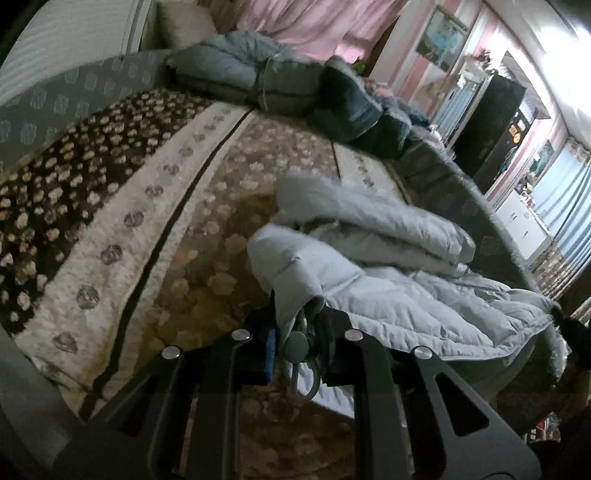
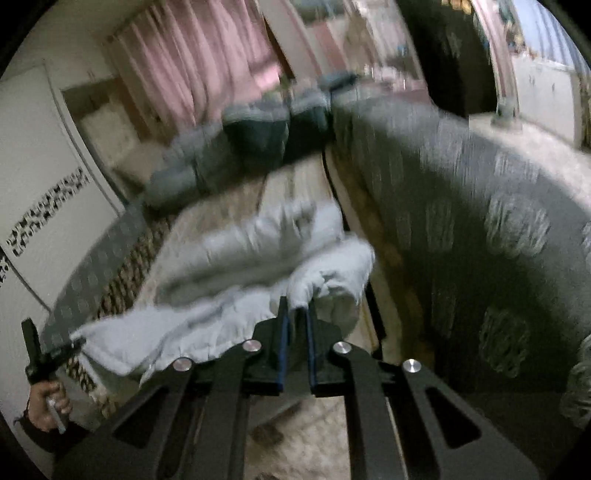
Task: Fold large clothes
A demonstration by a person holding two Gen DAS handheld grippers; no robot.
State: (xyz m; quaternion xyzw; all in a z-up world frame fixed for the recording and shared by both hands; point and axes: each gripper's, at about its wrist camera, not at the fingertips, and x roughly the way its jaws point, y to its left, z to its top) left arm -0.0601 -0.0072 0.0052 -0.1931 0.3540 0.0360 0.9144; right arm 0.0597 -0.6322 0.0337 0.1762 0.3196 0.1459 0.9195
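Pinching pale grey quilted puffer jacket (image 1: 369,266) hem and cord between left gripper (image 1: 295,347) pads | right gripper (image 2: 295,328) clamps its fur-trimmed edge | jacket bunched, loosely folded, ahead of both tools on paw-print sofa cover (image 1: 129,221).

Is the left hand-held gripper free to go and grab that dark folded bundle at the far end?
Probably not: the left hand-held gripper is shut on the pale quilted coat, and the dark bundle lies well beyond it.

A lived-in home, a sitting room. Patterned sofa (image 1: 122,206), pink curtains (image 1: 314,26), framed picture (image 1: 441,38), dark cabinet (image 1: 495,125).
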